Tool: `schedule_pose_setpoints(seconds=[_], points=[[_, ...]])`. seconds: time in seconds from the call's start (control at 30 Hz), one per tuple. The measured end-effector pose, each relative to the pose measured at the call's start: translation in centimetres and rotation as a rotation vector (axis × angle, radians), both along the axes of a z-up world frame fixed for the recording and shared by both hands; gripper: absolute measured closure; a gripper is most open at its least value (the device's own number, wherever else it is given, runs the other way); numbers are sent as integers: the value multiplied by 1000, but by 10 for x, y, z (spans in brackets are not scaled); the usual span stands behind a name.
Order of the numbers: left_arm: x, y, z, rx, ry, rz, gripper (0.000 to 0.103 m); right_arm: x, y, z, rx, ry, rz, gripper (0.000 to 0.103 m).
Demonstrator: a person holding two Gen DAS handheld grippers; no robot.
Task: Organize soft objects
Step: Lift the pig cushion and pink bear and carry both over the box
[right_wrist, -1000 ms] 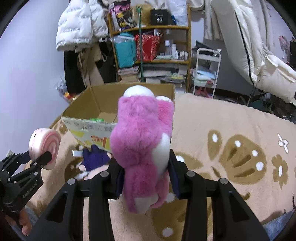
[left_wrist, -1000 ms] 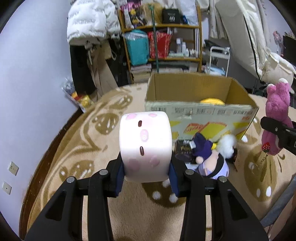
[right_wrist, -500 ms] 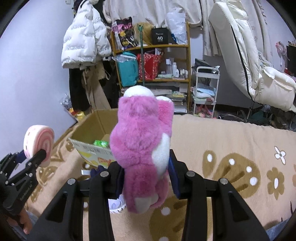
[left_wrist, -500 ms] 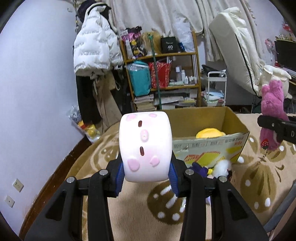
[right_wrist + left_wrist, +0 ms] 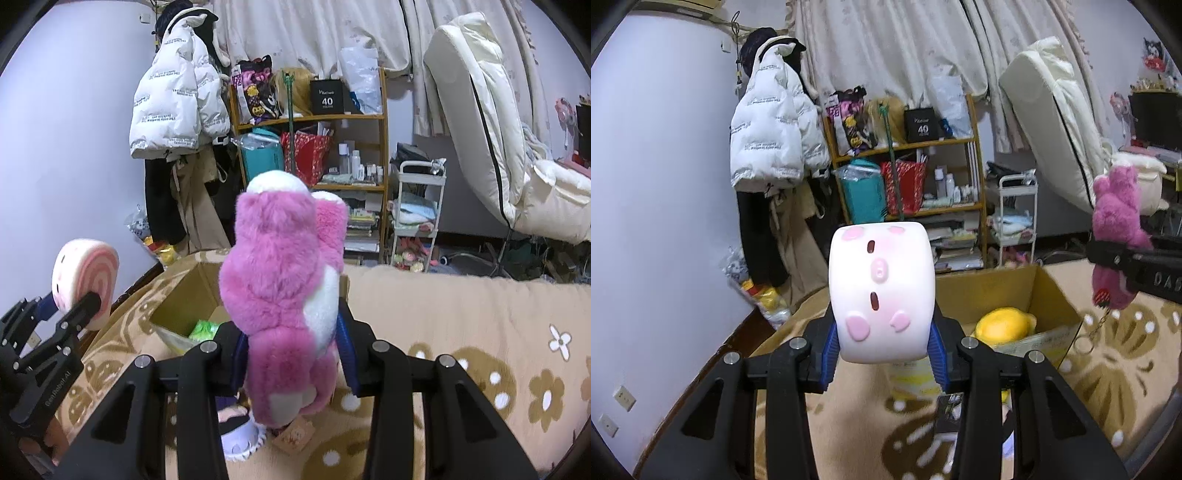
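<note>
1. Fingers of the left gripper pinch the white pig-faced plush roll from both sides; the right gripper clamps the pink plush bear at its lower body.
2. Both toys have risen since a second ago and now hang clear of the patterned rug.
3. Beyond and below them stands the open cardboard box, a yellow plush inside, so dropping them in looks next.
</note>
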State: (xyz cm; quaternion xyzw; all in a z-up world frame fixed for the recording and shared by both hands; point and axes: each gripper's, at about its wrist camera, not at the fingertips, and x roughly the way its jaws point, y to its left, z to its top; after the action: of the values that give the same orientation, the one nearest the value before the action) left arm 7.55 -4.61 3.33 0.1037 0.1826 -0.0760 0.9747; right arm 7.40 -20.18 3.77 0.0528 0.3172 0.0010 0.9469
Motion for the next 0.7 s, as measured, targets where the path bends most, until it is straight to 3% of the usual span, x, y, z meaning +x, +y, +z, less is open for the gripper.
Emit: schedule_pose_setpoints(seconds=[0.3,0.43,0.53,0.7], points=[[26,-13,37,-54,-74,-23,64,23,-5,20,1,-58,-14,60],[32,-22,41,-36,-95,-44,64,32,-7,23,11,-68,-12,60],[37,-25,39,-66,-67,-70,63,36,-9,26,23,-80,-13,60],[45,-23,30,-69,-59,-45,63,43,-9,26,39,-106,-11,60]])
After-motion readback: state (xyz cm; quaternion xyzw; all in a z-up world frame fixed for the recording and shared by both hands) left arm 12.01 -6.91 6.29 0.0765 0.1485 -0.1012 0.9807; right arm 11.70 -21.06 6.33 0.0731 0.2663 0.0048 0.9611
